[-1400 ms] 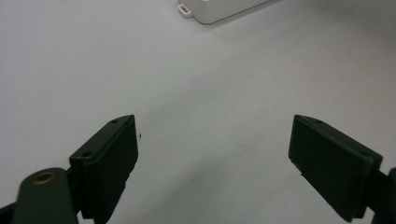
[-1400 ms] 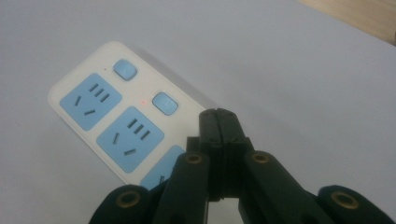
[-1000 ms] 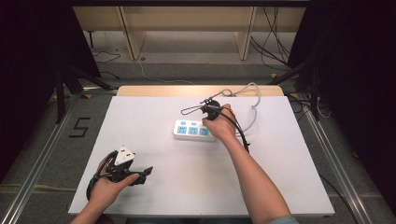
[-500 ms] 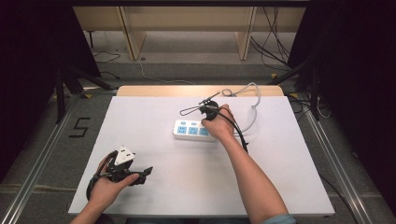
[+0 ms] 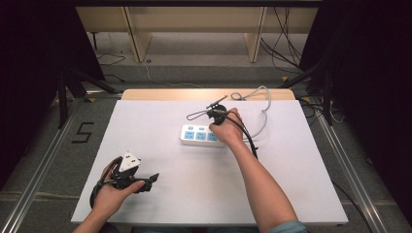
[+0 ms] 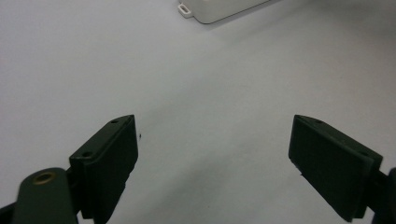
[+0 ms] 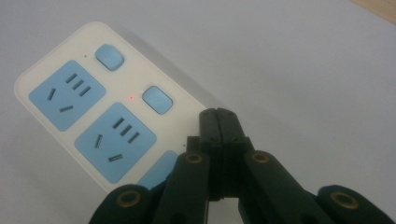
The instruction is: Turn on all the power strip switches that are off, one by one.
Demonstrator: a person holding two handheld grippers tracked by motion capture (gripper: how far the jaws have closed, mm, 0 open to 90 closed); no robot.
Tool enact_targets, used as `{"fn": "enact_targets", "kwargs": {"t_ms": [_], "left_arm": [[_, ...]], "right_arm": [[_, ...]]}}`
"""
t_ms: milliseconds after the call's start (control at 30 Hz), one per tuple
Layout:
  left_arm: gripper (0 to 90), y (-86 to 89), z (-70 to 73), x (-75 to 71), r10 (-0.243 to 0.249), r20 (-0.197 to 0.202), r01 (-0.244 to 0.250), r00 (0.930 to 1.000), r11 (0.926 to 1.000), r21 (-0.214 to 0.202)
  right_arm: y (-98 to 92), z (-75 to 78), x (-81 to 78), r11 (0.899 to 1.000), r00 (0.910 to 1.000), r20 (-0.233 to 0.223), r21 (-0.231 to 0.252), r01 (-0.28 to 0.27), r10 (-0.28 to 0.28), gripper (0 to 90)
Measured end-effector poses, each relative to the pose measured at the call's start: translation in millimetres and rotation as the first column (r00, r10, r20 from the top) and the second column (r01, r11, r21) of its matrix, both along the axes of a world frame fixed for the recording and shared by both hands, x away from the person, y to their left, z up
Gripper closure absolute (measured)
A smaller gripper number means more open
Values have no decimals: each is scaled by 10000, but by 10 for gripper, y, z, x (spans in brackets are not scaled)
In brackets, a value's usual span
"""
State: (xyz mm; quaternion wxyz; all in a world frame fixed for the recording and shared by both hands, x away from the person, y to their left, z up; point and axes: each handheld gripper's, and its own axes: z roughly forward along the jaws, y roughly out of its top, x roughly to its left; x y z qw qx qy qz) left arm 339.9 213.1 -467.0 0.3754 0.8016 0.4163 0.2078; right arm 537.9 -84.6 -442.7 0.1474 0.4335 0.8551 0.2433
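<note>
Glossy white rectangular plastic power strip [image 7: 100,112] with blue sockets on my matte white desk [image 5: 160,126], my right gripper [image 7: 219,122] fingers closed over its switch edge, my left gripper [image 6: 215,154] fingers spread wide, well apart from it

High overhead, two close claw views

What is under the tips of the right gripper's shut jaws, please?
The right gripper sits over the power strip, beside two blue buttons. The third button's spot is covered.

White table [image 5: 194,204] w/ wood edge, grey floor [image 5: 48,145], dark curtains [image 5: 29,63].
</note>
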Motion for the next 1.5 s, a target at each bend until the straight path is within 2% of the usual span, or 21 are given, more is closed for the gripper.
{"fn": "enact_targets", "kwargs": {"t_ms": [667,733,800,933,1000,1167,1500], "left_arm": [[156,-6,-2,-2,-18,-15,18,10000,10000,2],[156,-4,-6,3,9,-42,-9,10000,10000,4],[156,-2,-8,5,25,-53,-25,10000,10000,3],[156,-3,-9,10,20,-75,-20,10000,10000,20],[156,-5,-10,9,17,-80,-17,10000,10000,19],[156,-2,-3,2,22,-9,-22,10000,10000,7],[156,-1,-2,2,-4,-29,4,10000,10000,19]], "right_arm": [[6,-22,-6,9997,9996,-131,11,258,-258,900],[26,-21,-20,9997,9999,-6,-164,157,-157,900],[21,-9,-17,9999,9999,-23,30,141,-141,900],[13,53,-10,9993,9996,240,354,156,-164,900],[16,81,0,9996,9995,295,284,79,-88,900],[53,120,12,9998,9999,139,221,-22,19,900],[187,159,15,9993,9995,124,195,-309,307,900]]}}
